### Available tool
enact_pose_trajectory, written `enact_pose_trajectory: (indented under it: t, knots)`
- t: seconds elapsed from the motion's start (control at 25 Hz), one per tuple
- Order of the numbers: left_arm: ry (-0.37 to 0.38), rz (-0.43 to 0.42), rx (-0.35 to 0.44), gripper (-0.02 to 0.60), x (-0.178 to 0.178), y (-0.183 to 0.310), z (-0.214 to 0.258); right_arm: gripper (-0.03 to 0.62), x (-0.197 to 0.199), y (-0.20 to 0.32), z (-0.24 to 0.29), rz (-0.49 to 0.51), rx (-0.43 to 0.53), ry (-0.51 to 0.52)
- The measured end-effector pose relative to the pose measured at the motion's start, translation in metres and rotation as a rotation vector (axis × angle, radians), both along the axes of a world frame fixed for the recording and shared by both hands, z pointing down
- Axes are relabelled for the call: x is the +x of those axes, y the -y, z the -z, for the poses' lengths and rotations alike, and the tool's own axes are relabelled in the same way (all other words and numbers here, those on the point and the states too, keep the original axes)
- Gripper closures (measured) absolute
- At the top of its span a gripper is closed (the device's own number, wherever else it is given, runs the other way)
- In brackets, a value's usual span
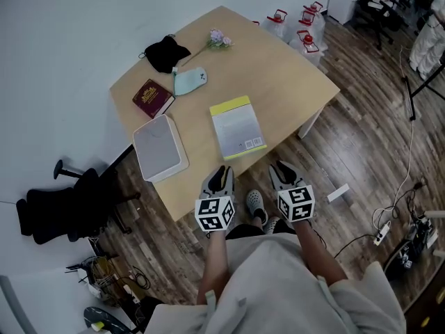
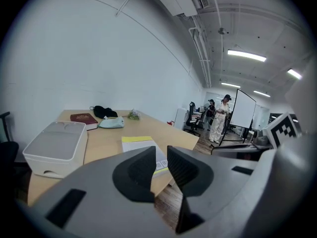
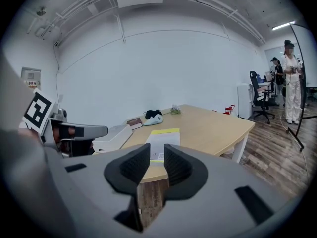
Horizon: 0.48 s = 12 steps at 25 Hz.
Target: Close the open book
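The book [image 1: 238,126] lies flat and closed near the front edge of the wooden table [image 1: 278,61], back cover up, white with a yellow strip and a barcode. It also shows in the left gripper view [image 2: 140,145] and the right gripper view [image 3: 162,139]. My left gripper [image 1: 222,175] hangs just off the table's front edge, short of the book. Its jaws [image 2: 161,155] stand a narrow gap apart with nothing between them. My right gripper [image 1: 280,170] hovers beside it over the floor, jaws [image 3: 157,152] also slightly apart and empty.
A white lidded box [image 1: 160,147] stands left of the book. Behind it lie a maroon book [image 1: 152,97], a pale blue pouch [image 1: 189,81], a black cloth [image 1: 166,52] and a small flower sprig [image 1: 220,39]. A black chair [image 1: 62,207] stands at the left, bottles [image 1: 306,30] beyond the table.
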<state>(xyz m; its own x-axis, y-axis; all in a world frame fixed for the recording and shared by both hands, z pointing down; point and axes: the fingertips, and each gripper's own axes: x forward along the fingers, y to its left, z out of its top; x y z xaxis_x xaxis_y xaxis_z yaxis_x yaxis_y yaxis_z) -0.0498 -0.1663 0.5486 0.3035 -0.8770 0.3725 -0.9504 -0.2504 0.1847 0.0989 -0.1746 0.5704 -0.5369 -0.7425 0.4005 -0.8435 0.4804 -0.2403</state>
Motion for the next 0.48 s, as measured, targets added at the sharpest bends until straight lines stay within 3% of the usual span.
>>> enact_pose_trajectory:
  t: [0.2, 0.48]
  knots:
    - [0.003, 0.011, 0.017, 0.548, 0.004, -0.009, 0.006, 0.526, 0.008, -0.009, 0.008, -0.008, 0.019, 0.010]
    - [-0.037, -0.023, 0.009, 0.560, 0.012, -0.025, 0.008, 0.570, 0.008, -0.022, 0.013, 0.005, 0.055, -0.024]
